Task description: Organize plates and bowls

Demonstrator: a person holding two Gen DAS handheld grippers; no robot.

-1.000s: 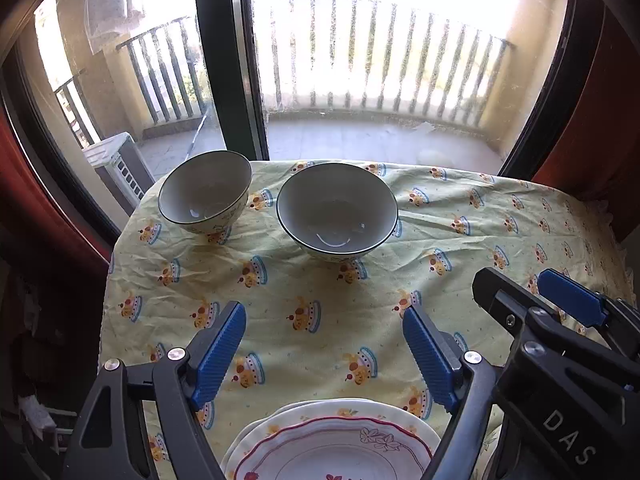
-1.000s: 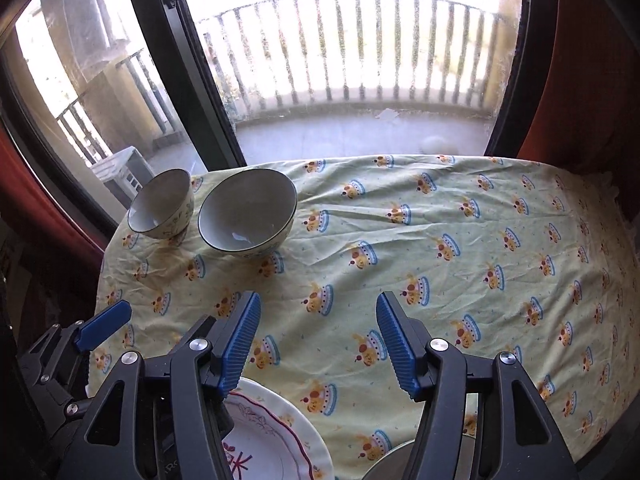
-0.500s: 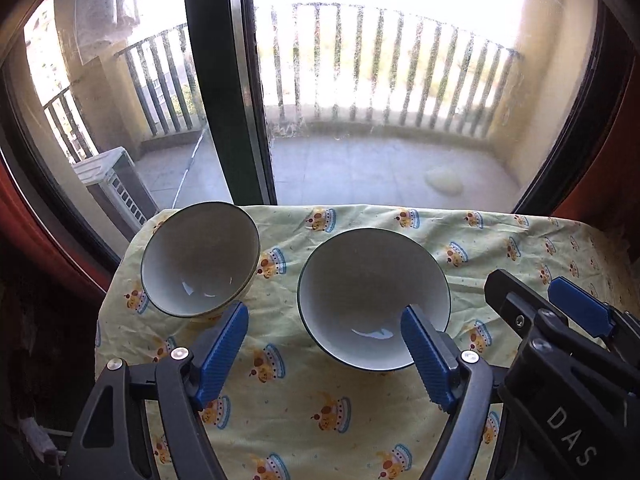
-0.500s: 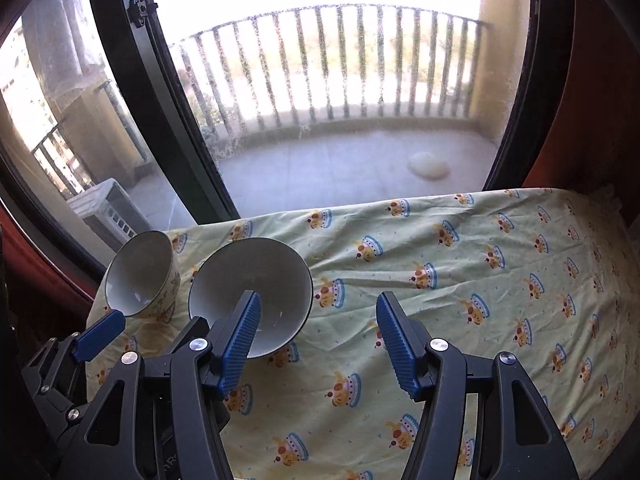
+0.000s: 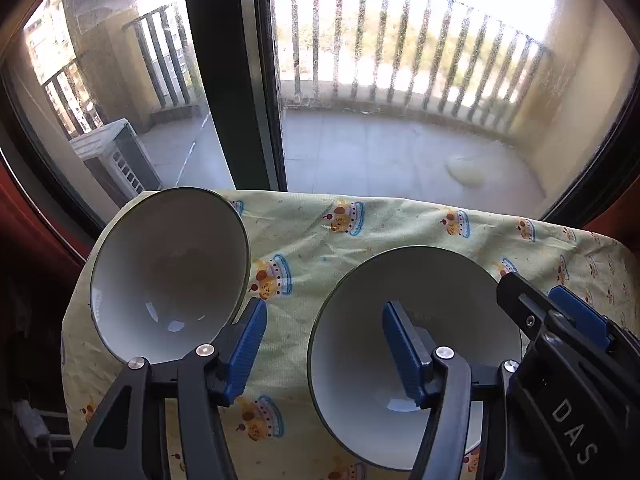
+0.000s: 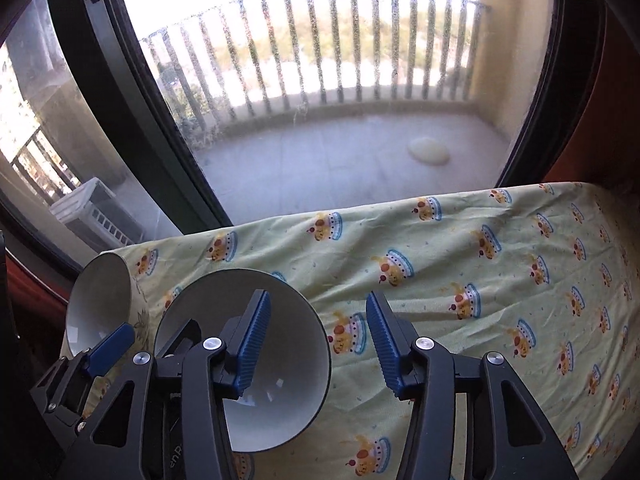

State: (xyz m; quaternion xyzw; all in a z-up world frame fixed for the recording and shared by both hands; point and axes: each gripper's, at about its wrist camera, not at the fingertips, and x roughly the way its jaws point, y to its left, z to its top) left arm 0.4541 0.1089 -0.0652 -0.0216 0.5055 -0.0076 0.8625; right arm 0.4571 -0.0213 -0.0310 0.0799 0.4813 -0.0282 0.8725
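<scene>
**Two bowls at the window edge, both tongs closing in**

Behind the table you have a glass balcony door with a dark frame [image 5: 240, 80], a railing [image 6: 320, 48] beyond it, and an air-conditioner unit [image 5: 116, 156] outside at ten o'clock. Your surface is a yellow cake-print tablecloth [image 6: 480, 280].

Your left gripper [image 5: 322, 346] straddles cloth: its left pad sits just beside the small bowl [image 5: 168, 276], which lies at ten o'clock from the tongs, while its right pad hangs over the inside of the large bowl [image 5: 400, 360] at three o'clock. Nothing is pinched between the pads; the jaws have just been closing yet stand released.

Your right gripper [image 6: 316, 344] has its left pad inside the large bowl [image 6: 248, 360] and its right pad outside it over the cloth, so the bowl's right rim stands between the jaws. They too have just been closing, and a gap shows on both sides of the rim, so the bowl is not grasped.

In the left wrist view, the right gripper crowds in at four o'clock, close beside the left one.
</scene>
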